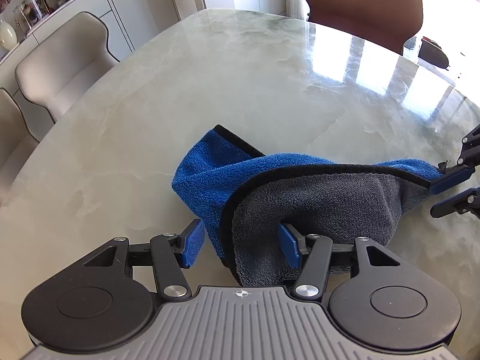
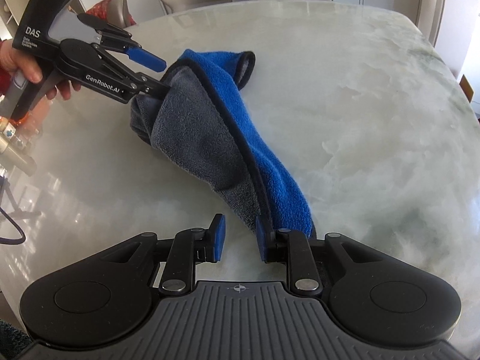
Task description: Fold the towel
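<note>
The left gripper [image 1: 241, 247] has its jaws partly open around a bunched fold of the towel [image 1: 270, 195], pads apparently not pressing. The right gripper's [image 2: 238, 240] jaws stand narrowly apart, empty between the pads, the towel's end lying against one finger's outer side. The towel lies twisted on the marble surface [image 2: 360, 105]; closing now risks pinching several layers, dragging the bundle askew.

Plush microfibre towel, blue one side, grey the other, black-piped edge [image 1: 300, 192] [image 2: 228, 126], bunched into a long twisted roll, grey face partly up, lying on pale marble tabletop [image 1: 240, 75] [image 2: 360, 120]
</note>
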